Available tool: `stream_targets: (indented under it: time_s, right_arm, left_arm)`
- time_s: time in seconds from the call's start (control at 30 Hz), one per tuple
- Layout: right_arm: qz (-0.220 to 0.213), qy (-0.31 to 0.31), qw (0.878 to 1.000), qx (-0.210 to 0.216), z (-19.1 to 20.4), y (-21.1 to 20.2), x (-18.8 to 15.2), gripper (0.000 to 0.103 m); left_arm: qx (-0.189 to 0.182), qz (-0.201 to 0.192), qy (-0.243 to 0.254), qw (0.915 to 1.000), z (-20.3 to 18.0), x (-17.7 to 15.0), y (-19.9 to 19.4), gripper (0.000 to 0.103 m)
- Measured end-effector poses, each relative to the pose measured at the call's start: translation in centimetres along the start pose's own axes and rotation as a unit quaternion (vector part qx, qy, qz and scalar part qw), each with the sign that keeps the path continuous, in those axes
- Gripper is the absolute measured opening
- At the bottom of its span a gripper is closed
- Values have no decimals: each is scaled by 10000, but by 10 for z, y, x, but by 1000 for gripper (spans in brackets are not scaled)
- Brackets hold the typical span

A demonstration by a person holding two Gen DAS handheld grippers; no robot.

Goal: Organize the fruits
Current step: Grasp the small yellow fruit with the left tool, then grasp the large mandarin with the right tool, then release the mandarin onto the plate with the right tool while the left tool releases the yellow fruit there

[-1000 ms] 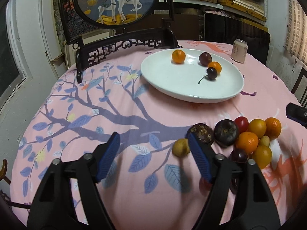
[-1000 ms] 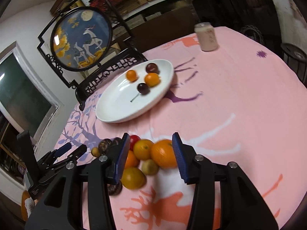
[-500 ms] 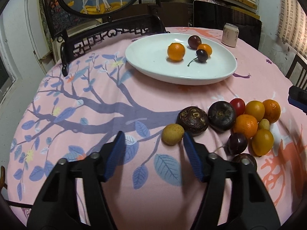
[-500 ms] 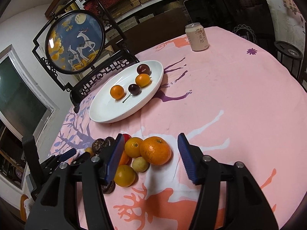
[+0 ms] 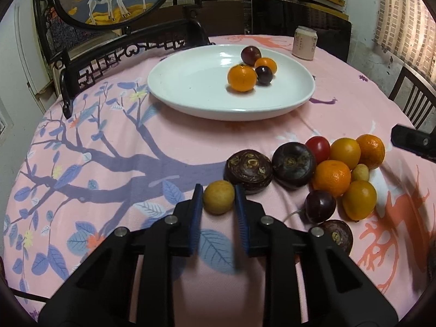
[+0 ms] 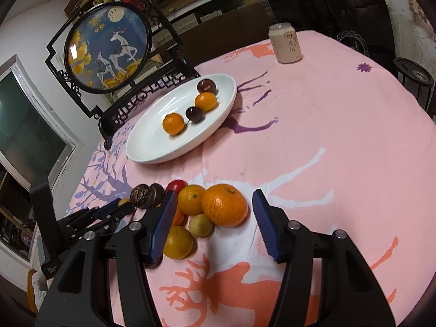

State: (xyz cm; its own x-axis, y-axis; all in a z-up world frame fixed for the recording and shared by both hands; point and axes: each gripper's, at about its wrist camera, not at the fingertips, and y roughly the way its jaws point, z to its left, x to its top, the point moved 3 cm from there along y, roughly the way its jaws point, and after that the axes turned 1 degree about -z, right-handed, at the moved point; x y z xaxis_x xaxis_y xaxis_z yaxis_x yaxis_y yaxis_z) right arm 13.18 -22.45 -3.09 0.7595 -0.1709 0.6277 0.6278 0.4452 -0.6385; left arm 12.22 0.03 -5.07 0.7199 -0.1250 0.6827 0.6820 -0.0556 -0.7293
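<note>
Reading "来阳": characters on beige can (image 6: 285, 44)

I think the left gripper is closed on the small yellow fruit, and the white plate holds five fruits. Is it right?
Only the count is wrong: the white plate holds four fruits, as the left wrist view shows. The left gripper does grip the small yellow fruit.

Glossy white glazed plate (image 5: 190, 100), matt pink printed cloth (image 5: 109, 141) over the surface, rough wrinkled dark fruit (image 5: 249, 170), dimpled waxy orange (image 6: 224, 204), smooth shiny red tomato (image 5: 317, 147), matt black plastic gripper bodies with ribbed blue pads (image 6: 264, 223), metal can (image 6: 286, 44).
</note>
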Motion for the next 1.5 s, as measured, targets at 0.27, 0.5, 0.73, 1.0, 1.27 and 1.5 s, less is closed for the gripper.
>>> stream_targets:
  time_s: [0.27, 0.5, 0.73, 1.0, 1.27, 1.5]
  right_arm:
    - [364, 217, 9991, 67, -7, 16, -5, 58]
    - [543, 487, 9972, 150, -14, 29, -5, 58]
    - [640, 586, 9958, 283, -17, 40, -5, 46]
    - [362, 476, 9980, 203, -17, 29, -2, 45]
    - [-187, 294, 9989, 318, 4, 11, 42, 45]
    - [81, -83, 9996, 241, 43, 67, 84, 45]
  left_arm:
    - [187, -46, -328, 9993, 17, 3, -5, 24]
    - [219, -8, -234, 9995, 14, 1, -3, 24]
    - [194, 76, -200, 9996, 12, -1, 1, 24]
    - [202, -16, -273, 9994, 13, 1, -3, 24]
    - [261, -307, -663, 9970, 27, 55, -13, 24]
    - [412, -357, -498, 9973, 13, 106, 23, 24]
